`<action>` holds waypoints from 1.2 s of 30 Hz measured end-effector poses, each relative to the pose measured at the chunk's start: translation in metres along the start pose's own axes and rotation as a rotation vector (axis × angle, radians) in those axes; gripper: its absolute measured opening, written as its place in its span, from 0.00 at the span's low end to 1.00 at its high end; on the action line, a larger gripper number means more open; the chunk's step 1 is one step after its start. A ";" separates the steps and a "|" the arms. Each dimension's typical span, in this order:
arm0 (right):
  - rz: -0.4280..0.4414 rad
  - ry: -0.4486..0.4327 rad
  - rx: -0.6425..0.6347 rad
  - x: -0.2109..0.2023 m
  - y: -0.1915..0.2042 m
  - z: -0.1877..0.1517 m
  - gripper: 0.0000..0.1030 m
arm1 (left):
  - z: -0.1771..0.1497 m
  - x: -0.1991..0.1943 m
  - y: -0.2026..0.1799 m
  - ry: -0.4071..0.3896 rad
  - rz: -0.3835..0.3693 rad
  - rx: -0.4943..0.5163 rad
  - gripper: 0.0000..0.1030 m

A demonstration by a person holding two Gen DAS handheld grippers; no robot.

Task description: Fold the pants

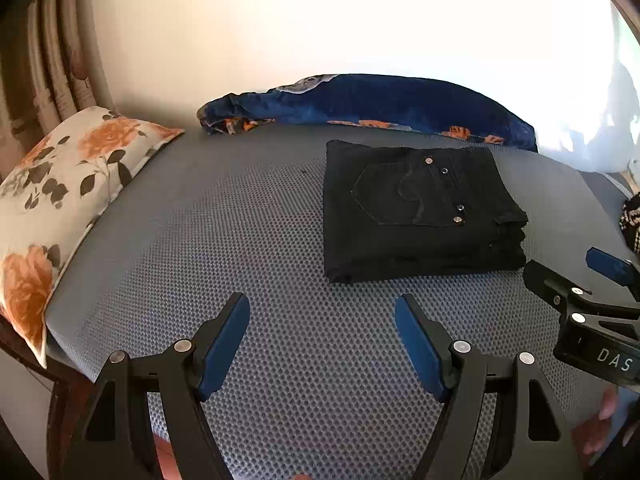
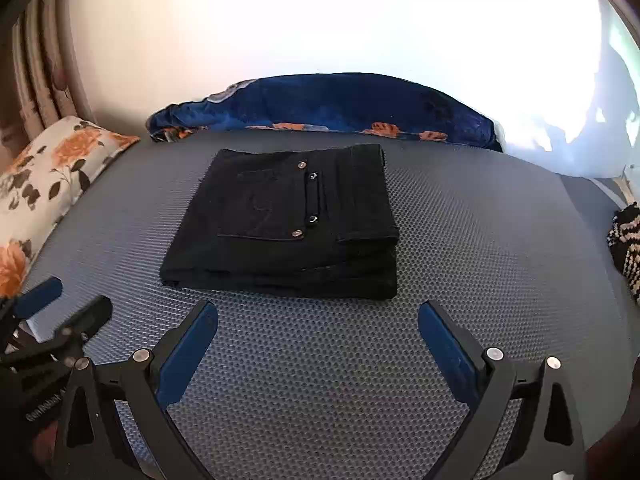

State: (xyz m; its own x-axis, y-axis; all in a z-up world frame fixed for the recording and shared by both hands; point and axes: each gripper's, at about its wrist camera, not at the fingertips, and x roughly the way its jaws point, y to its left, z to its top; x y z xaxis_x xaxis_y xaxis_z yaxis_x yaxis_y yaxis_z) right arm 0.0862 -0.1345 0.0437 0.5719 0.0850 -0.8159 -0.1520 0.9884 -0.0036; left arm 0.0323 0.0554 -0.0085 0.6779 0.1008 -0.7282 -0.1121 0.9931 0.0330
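Note:
Black pants lie folded into a thick rectangular stack on the grey mesh mattress, a back pocket with metal rivets facing up. My left gripper hovers over bare mattress, nearer than the stack and to its left, open with nothing between its blue pads. My right gripper stands just in front of the stack's near edge, open wide and empty, not touching the cloth. Each gripper shows at the edge of the other's view: the right gripper and the left gripper.
A floral pillow lies along the left edge. A rolled blue blanket lines the far side against a bright wall. A black-and-white knitted item sits at the right edge. A person's hand shows at the lower right.

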 end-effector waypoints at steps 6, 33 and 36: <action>0.012 0.015 -0.007 0.003 0.004 -0.008 0.96 | -0.006 0.001 -0.002 0.010 0.015 0.003 0.73; 0.014 0.046 -0.044 0.007 0.007 -0.020 0.96 | -0.020 0.005 -0.002 0.034 0.026 0.003 0.73; 0.014 0.052 -0.048 0.008 0.008 -0.021 0.96 | -0.020 0.007 -0.003 0.039 0.027 0.006 0.73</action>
State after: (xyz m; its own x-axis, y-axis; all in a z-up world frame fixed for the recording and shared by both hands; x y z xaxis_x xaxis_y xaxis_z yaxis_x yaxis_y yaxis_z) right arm 0.0732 -0.1283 0.0250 0.5270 0.0911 -0.8449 -0.1988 0.9799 -0.0183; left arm 0.0228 0.0519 -0.0271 0.6462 0.1256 -0.7528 -0.1256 0.9904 0.0575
